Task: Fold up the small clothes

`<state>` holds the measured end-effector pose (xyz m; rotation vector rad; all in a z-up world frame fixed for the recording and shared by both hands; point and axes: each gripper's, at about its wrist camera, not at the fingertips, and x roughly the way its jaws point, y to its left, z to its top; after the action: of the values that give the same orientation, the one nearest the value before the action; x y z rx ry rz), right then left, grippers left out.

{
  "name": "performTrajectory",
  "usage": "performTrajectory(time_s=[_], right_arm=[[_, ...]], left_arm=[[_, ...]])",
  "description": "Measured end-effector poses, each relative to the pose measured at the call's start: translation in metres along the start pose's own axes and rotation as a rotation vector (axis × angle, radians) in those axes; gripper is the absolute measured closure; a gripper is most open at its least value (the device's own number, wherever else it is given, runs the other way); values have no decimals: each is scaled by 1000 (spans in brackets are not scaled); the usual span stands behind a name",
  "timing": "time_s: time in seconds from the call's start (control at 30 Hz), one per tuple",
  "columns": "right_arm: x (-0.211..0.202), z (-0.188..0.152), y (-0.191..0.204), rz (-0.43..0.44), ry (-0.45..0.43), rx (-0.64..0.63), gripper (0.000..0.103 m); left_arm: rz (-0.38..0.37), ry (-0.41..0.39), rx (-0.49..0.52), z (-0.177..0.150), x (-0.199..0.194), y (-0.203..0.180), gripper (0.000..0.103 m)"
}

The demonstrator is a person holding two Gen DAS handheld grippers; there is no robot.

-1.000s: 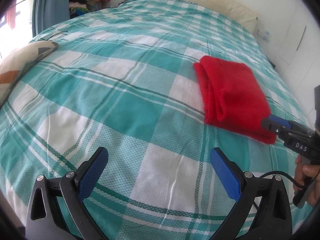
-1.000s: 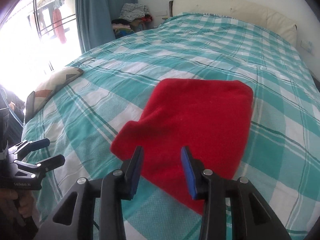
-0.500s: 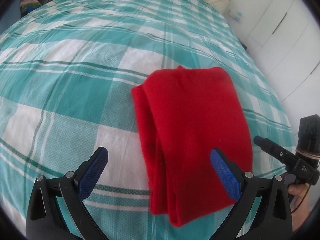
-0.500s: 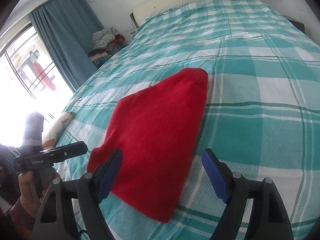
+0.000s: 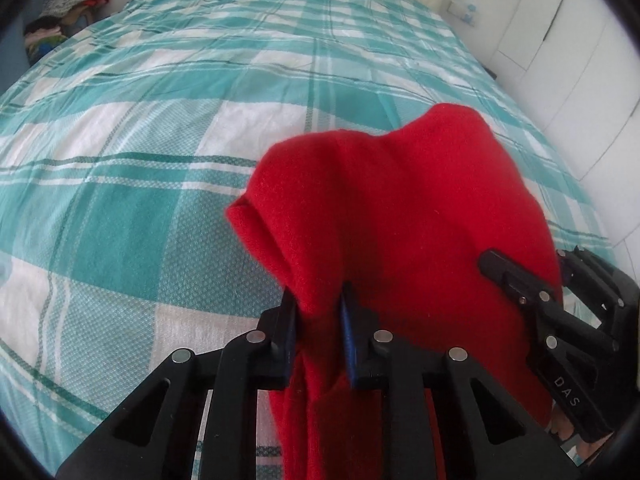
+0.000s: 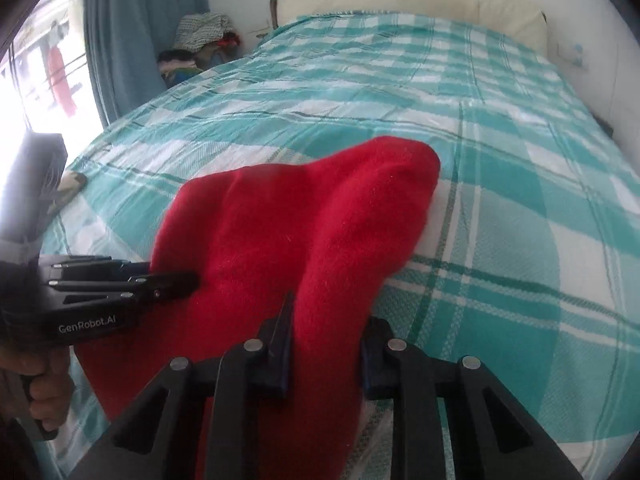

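Above the plaid bedspread (image 5: 168,168) | both grippers, left (image 5: 318,316) and right (image 6: 326,328), are pinching the red garment's (image 5: 400,216) near edge (presumably lifting for a fold).

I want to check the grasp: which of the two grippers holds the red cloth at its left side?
The left gripper: its fingers pinch the red cloth near the left edge, while the right gripper clamps the opposite side.

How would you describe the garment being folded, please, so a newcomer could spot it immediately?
Start from the bed with the teal-and-white checked bedspread. At its near edge lies a fuzzy red garment, pinched at its near corners by the left tool and right tool. It is the only plain red item on the checks.
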<state>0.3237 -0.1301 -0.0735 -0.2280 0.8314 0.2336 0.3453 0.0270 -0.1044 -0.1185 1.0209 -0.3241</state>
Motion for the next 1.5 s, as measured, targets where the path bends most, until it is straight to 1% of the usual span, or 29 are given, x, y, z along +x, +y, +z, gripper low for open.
performTrajectory(time_s=[0.07,0.13,0.2,0.27,0.3,0.33,0.37,0.4,0.43,0.47,0.5,0.53,0.57,0.6,0.63,0.67,0.73,0.8,0.93,1.03,1.2,1.33,1.4,1.5], right_arm=[[-19,7,7,-23,-60,-44,80],[-38,17,5,-16,-121,-46,80],[-57,29,0,-4,-179,-33,80],[-66,42,-11,36,-193,11,80],[-65,49,-16,60,-182,43,80],[-60,53,-23,89,-158,80,79],[-53,53,-32,119,-117,116,76],[-44,47,-40,139,-69,152,74],[-36,37,-49,132,-27,182,61],[-31,27,-55,97,5,200,41],[-32,13,-62,59,21,211,34],[-38,-2,-68,36,23,218,27],[-45,-16,-73,23,25,218,26],[-55,-30,-77,0,25,213,24],[-67,-43,-81,-41,22,207,17],[-79,-53,-82,-75,10,203,11],[-106,-69,-86,-107,-14,212,9],[-132,-77,-85,-119,-43,236,9],[-183,-77,-66,-116,-114,244,4],[-211,-75,-43,-103,-144,214,3],[-242,-77,-12,-90,-170,160,3],[-256,-83,1,-85,-163,144,2],[-261,-88,5,-87,-160,135,1],[-265,-96,9,-91,-152,132,1]], left_arm=[[-34,-47,-11,4,-23,1,85],[-56,-97,-7,12,-50,-1,85],[-59,-143,18,21,-73,-7,85],[-67,-154,29,30,-85,-10,85],[-68,-146,29,34,-84,-11,82],[-57,-128,25,34,-78,-10,72],[-32,-111,19,32,-70,-9,65],[6,-97,14,27,-61,-6,45],[65,-96,7,18,-55,-2,32],[127,-107,0,7,-53,2,29],[166,-127,0,-4,-55,5,28],[186,-149,4,-14,-61,7,25],[208,-173,8,-24,-69,7,20],[241,-204,13,-33,-79,5,9],[279,-246,22,-40,-92,2,3],[312,-290,38,-47,-105,-4,2],[354,-357,69,-57,-128,-17,0],[383,-387,85,-63,-147,-30,0],[388,-423,117,-78,-183,-54,0],[393,-429,117,-90,-202,-67,0],[403,-429,121,-112,-223,-82,0],[397,-422,101,-125,-230,-87,0],[412,-435,100,-132,-233,-91,0],[424,-424,113,-140,-234,-96,0]])
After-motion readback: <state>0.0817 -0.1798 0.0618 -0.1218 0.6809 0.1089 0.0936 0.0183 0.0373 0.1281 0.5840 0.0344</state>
